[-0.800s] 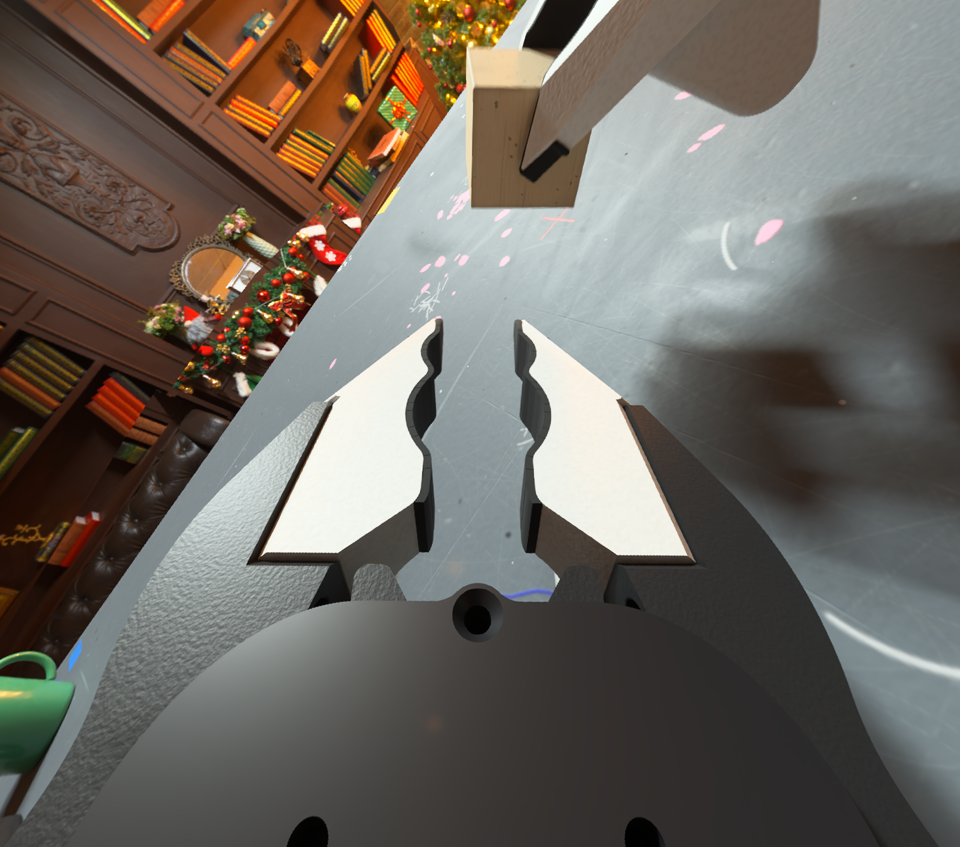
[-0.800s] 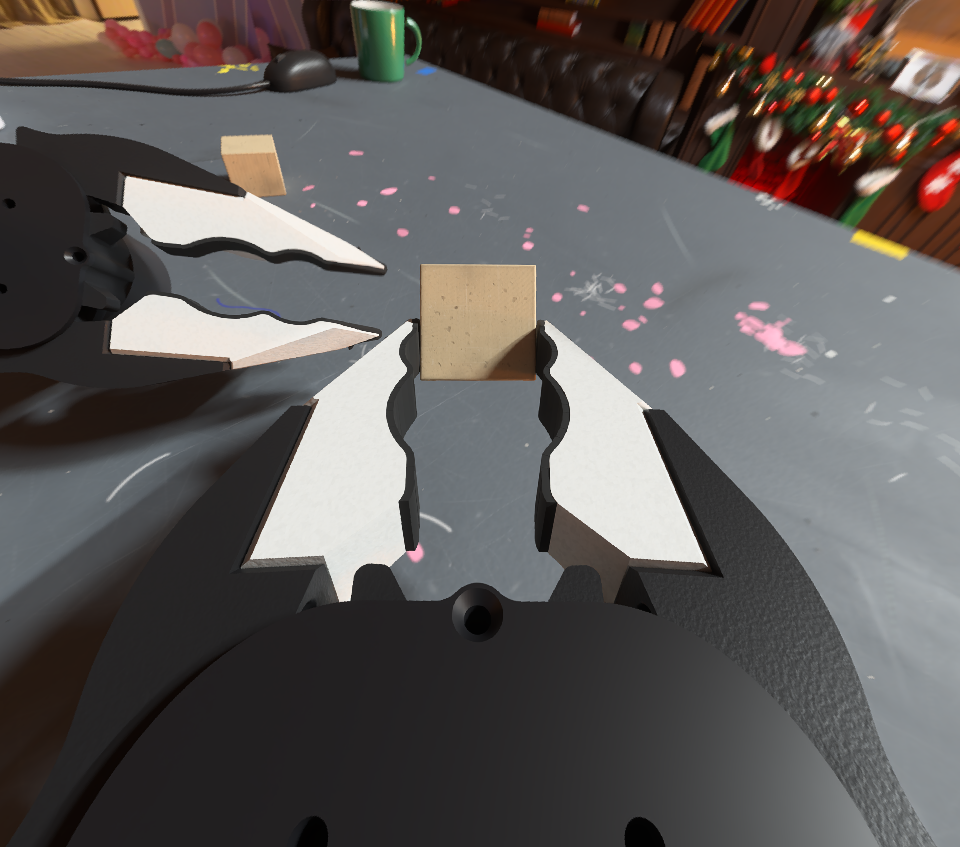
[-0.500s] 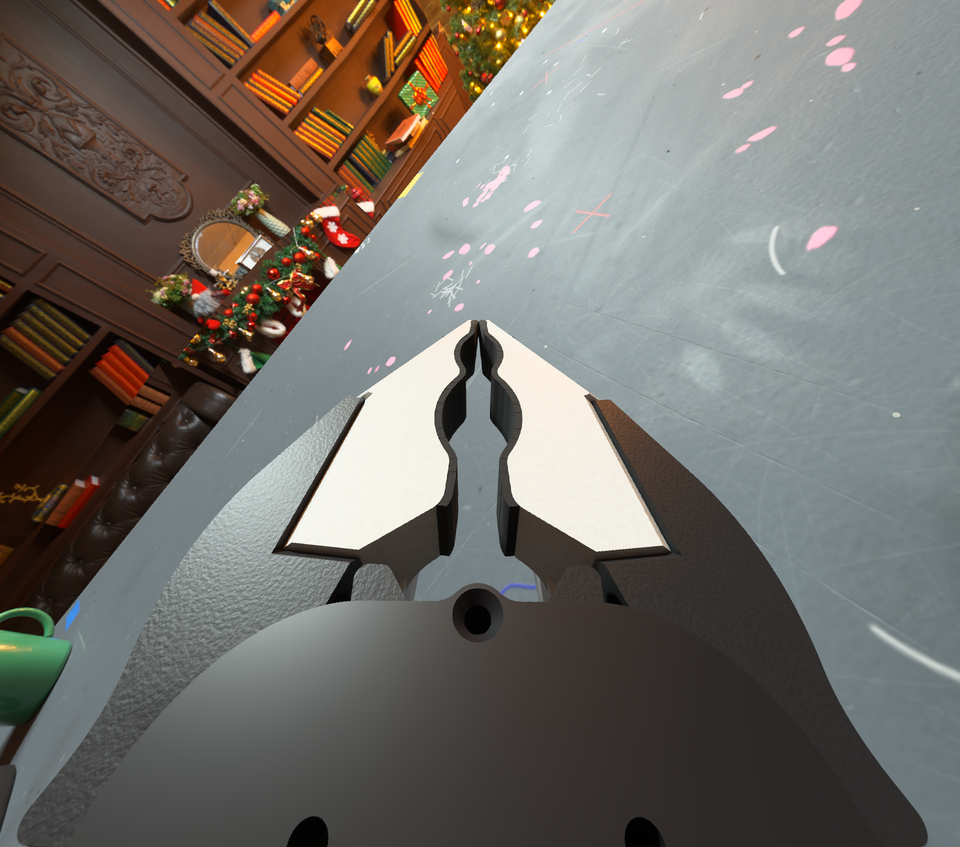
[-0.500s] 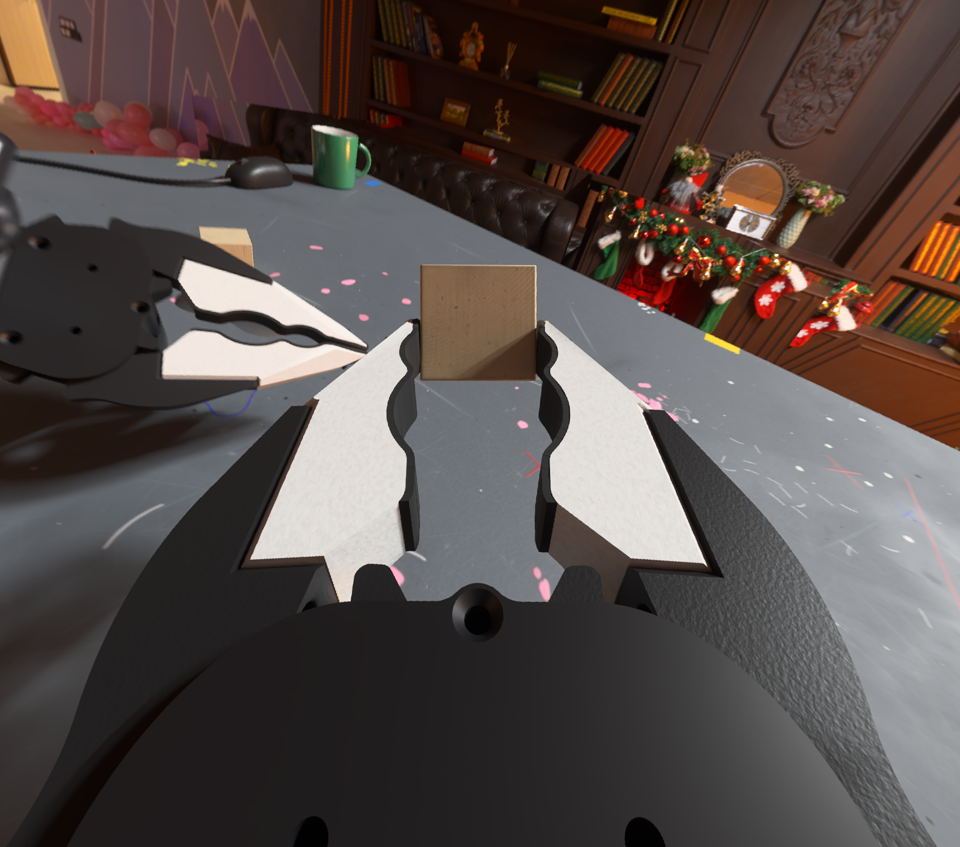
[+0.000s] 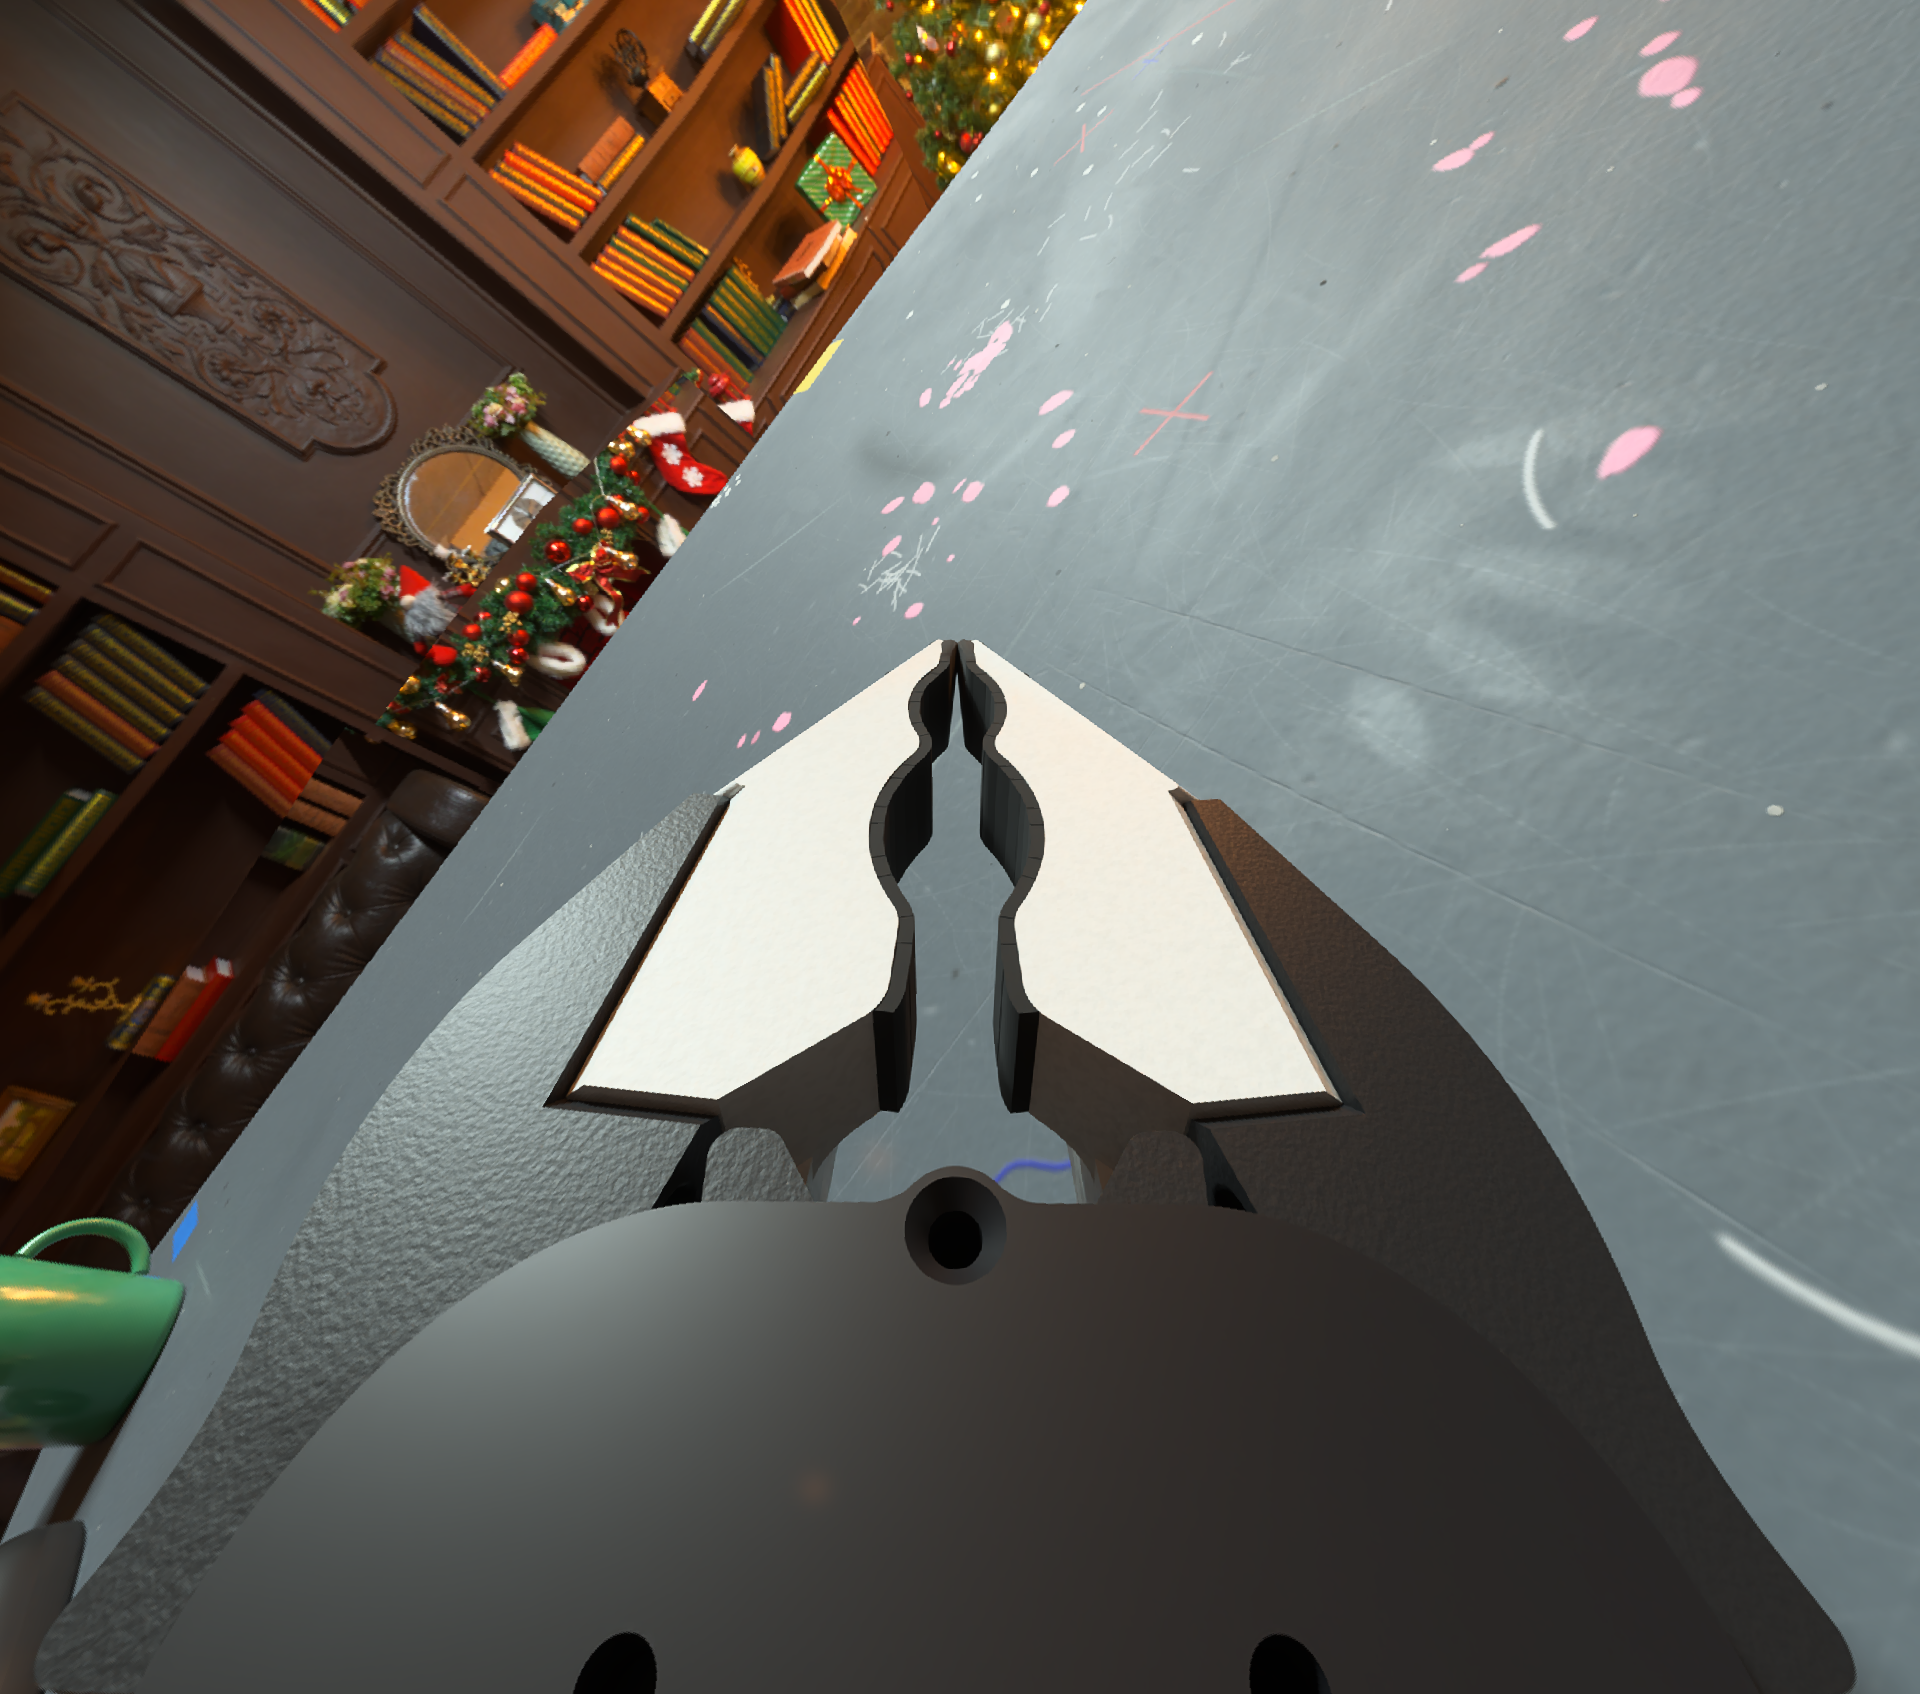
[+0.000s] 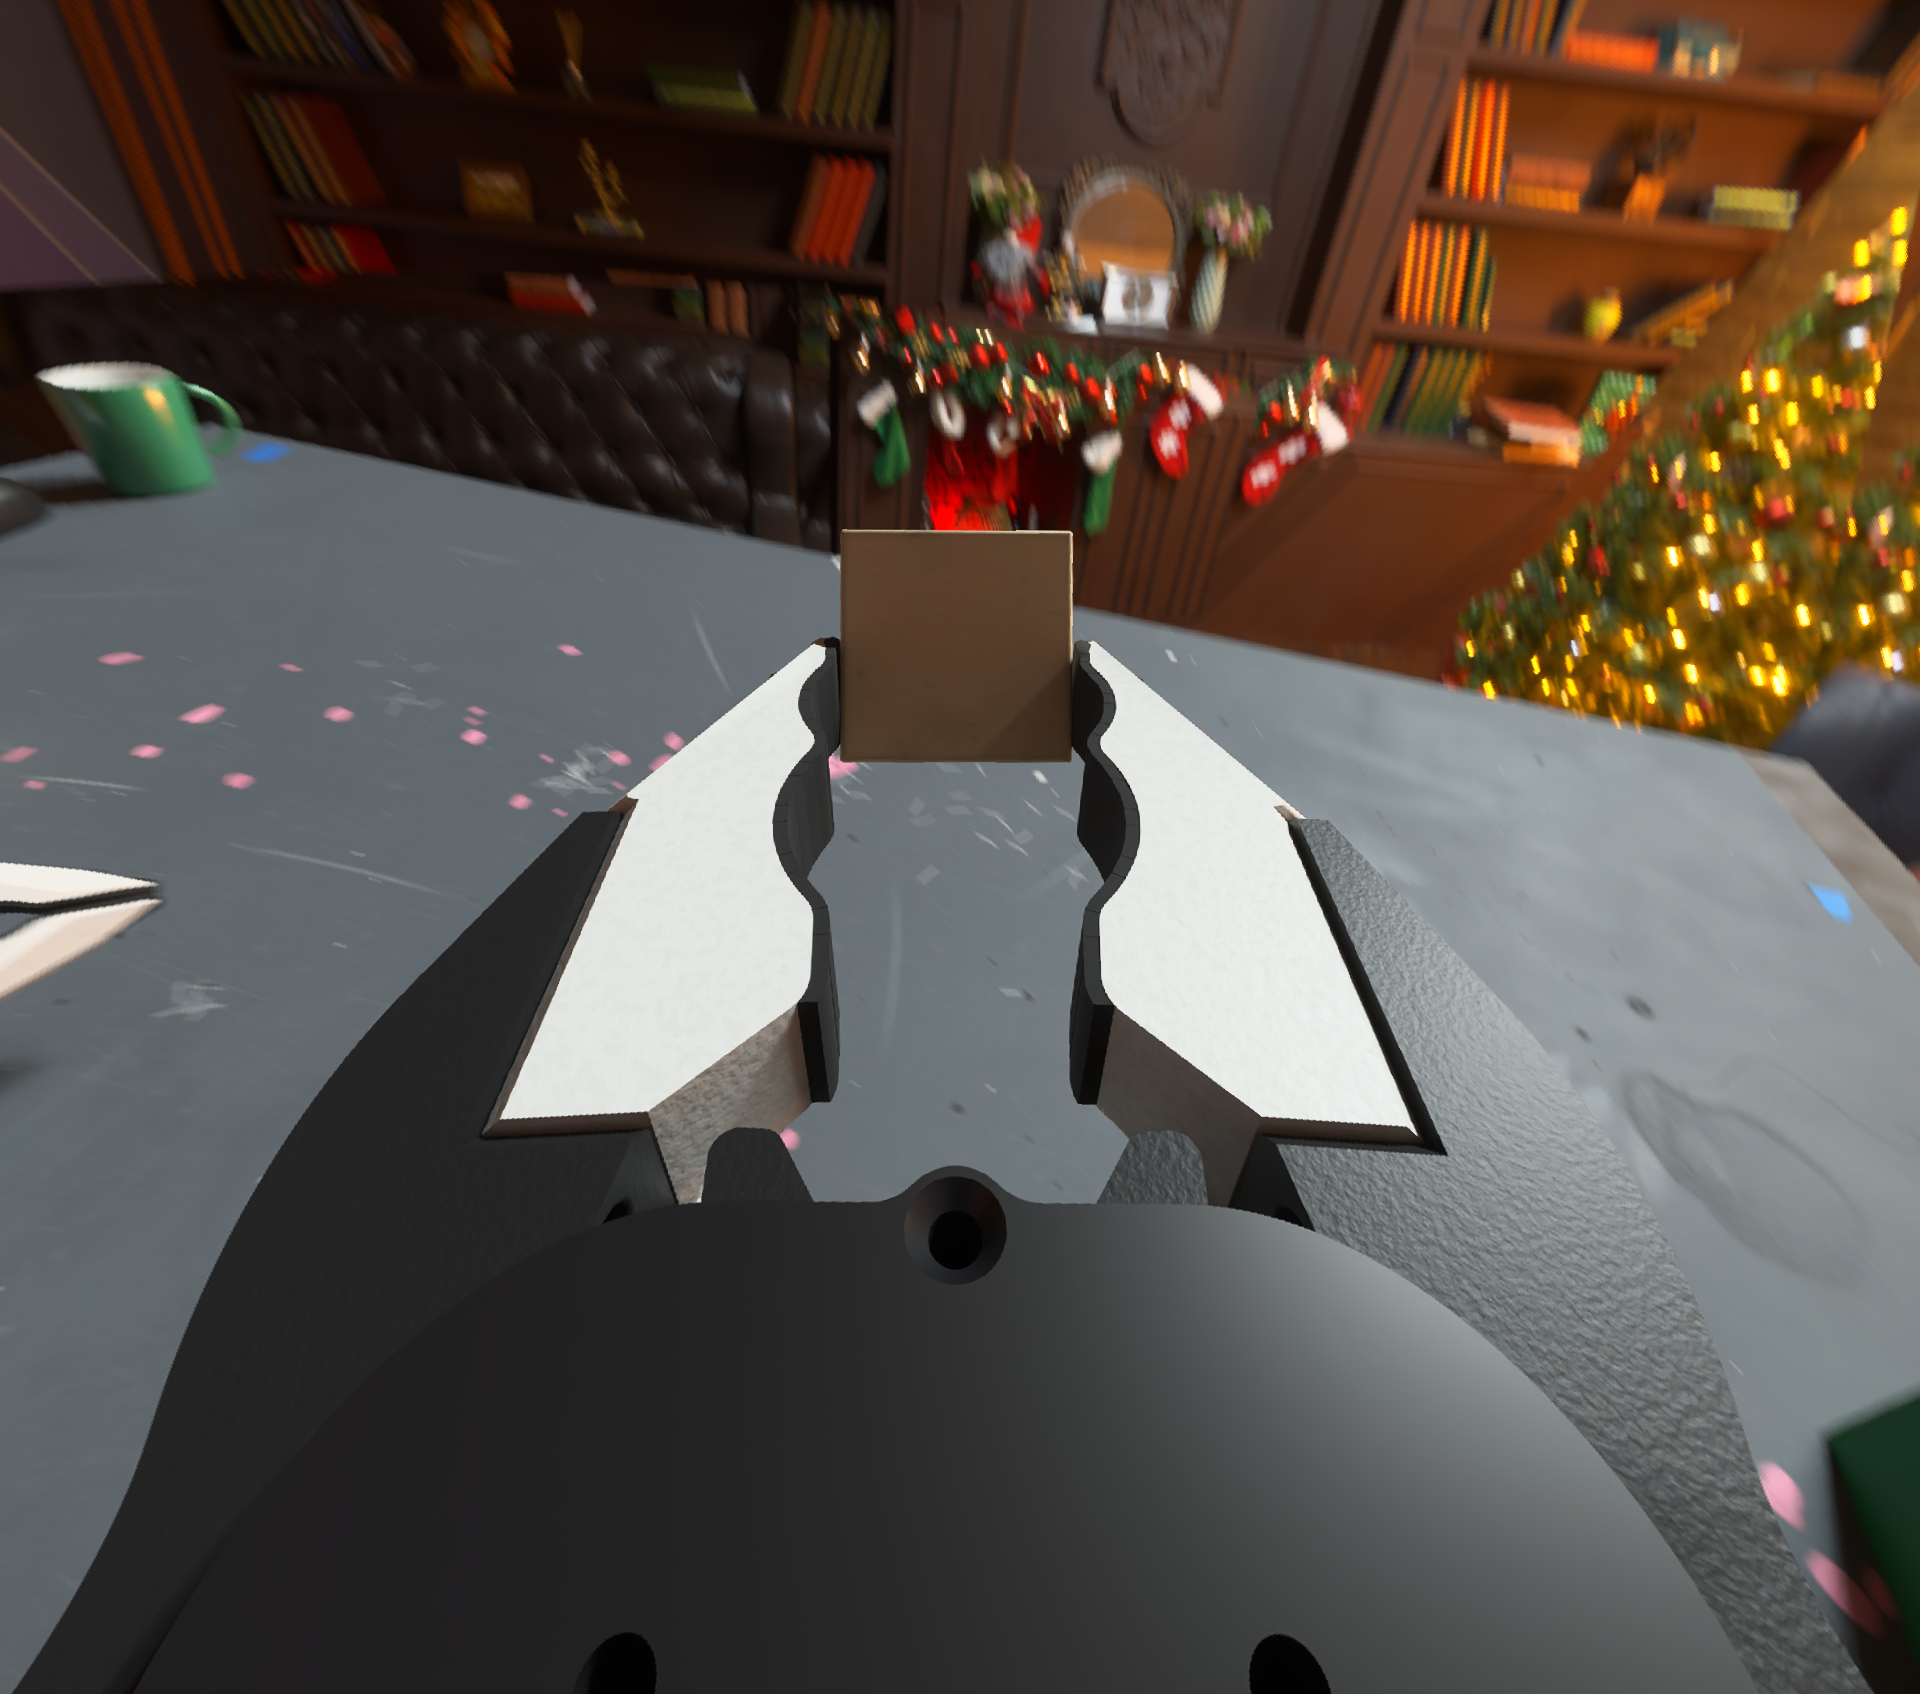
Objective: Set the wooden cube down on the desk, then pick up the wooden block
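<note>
My right gripper [image 6: 956, 668] is shut on the wooden cube [image 6: 956, 645], a tan cube held between the fingertips above the grey desk [image 6: 416, 813]. My left gripper [image 5: 956, 652] is shut and empty, its tips touching, low over the desk [image 5: 1455, 605]. The left gripper's fingertips [image 6: 73, 917] show at the left edge of the right wrist view. The wooden block is not in view in either frame.
A green mug stands at the desk's far left [image 6: 140, 429] and shows beside the left gripper [image 5: 73, 1332]. The desk's far edge [image 6: 623, 501] borders a dark leather sofa [image 6: 520, 408]. A dark green object [image 6: 1881, 1499] lies at the lower right.
My left gripper has closed empty. My right gripper has lifted and swung right with the cube; the second wooden piece on the desk and the mouse have left its view.
</note>
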